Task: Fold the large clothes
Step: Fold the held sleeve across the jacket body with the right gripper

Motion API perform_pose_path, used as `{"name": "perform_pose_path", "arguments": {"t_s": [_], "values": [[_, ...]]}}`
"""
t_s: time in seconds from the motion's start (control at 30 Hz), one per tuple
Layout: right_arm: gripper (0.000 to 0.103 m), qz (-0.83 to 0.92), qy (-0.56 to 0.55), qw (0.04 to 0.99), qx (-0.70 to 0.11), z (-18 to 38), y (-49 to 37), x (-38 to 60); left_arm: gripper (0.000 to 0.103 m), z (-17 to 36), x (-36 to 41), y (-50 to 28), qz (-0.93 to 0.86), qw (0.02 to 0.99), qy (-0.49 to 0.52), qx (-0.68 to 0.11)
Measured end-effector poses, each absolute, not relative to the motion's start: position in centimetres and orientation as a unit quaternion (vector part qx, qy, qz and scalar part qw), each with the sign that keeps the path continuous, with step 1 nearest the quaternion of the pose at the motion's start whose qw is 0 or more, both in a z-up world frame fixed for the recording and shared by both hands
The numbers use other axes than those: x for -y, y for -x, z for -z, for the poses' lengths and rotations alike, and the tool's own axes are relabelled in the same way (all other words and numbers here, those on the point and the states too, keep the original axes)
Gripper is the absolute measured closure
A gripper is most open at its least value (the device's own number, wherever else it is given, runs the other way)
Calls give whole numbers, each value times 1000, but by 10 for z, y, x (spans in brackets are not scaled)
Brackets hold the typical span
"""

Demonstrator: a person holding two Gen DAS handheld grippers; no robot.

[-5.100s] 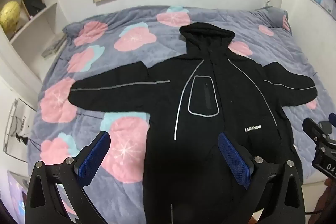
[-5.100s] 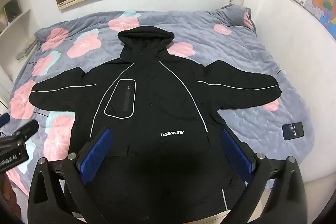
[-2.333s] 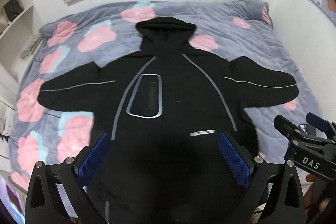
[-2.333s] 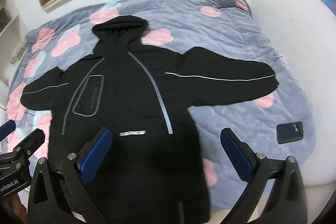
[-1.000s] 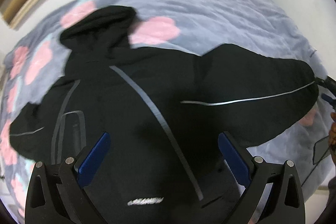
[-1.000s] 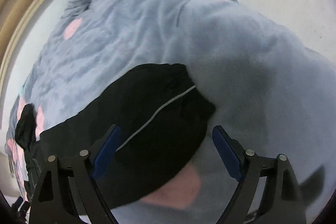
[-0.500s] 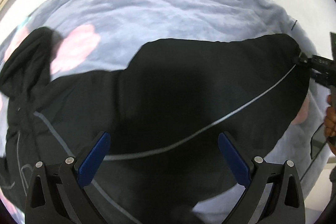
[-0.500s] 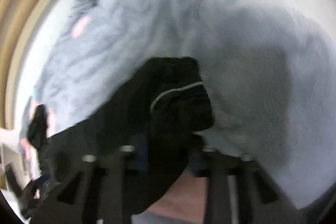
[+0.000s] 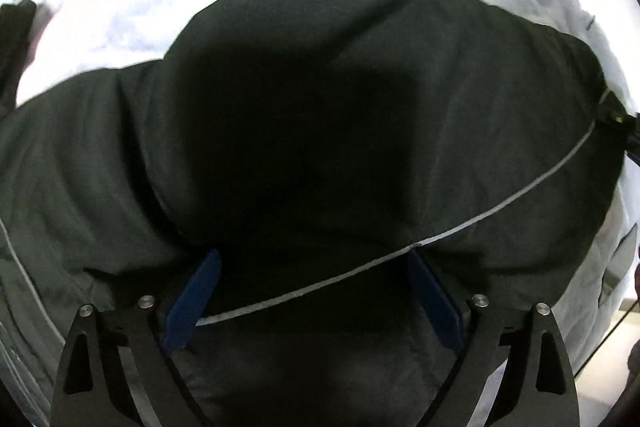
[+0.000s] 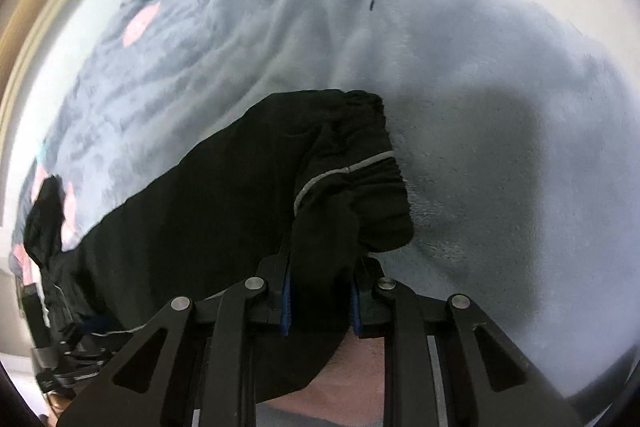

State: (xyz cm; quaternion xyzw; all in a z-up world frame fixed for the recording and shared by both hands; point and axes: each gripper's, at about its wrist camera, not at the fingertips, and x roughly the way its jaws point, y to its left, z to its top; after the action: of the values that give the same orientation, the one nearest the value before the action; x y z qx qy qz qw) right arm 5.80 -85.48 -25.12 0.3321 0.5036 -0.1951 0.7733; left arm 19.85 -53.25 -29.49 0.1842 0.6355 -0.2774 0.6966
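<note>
- Jacket (image 9: 360, 115) lies spread on bedspread (image 10: 480, 87); sleeve cuff (image 10: 360, 163) is bunched, slippery, likely to slide free.
- Right gripper (image 10: 320, 301) is clamped on cuff; thin bite risks slipping.
- Left gripper (image 9: 312, 291), jaws apart over upper sleeve, holds nothing; sleeve may sag.

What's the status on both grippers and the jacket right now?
Right gripper shut on jacket's sleeve cuff. Left gripper open, fingers straddling sleeve fabric. Black jacket spread on floral blanket. Nothing in the way.

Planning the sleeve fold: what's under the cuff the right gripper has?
Under the cuff lies the grey quilt. The right gripper and sleeve fabric hide whatever sits directly below the pinch.
</note>
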Motion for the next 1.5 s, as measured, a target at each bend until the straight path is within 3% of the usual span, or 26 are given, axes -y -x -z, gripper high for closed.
{"name": "perform_pose_path", "arguments": {"t_s": [0.1, 0.17, 0.3, 0.43, 0.67, 0.93, 1.27, 1.5], "values": [[69, 195, -341, 761, -517, 255, -59, 858, 10, 280, 522, -193, 278, 703, -178, -631], [68, 187, -370, 752, -512, 260, -58, 865, 10, 262, 507, -187, 286, 710, -158, -623], [82, 186, -358, 767, -499, 243, -60, 854, 10, 222, 474, -175, 281, 738, -149, -596], [85, 180, -318, 800, -476, 199, -63, 825, 10, 181, 422, -167, 245, 780, -133, -561], [87, 80, -230, 866, -437, 103, -87, 708, 10, 143, 319, -148, 177, 825, -61, -533], [87, -41, -125, 890, -436, 48, -114, 525, 10, 109, 205, -90, 129, 852, 21, -507], [87, -151, -42, 877, -455, 34, -143, 298, 10, 101, 61, -44, 73, 853, 56, -514], [87, -169, -14, 836, -522, 97, -189, 172, 10, 112, -22, -48, 47, 846, 71, -526]]}}
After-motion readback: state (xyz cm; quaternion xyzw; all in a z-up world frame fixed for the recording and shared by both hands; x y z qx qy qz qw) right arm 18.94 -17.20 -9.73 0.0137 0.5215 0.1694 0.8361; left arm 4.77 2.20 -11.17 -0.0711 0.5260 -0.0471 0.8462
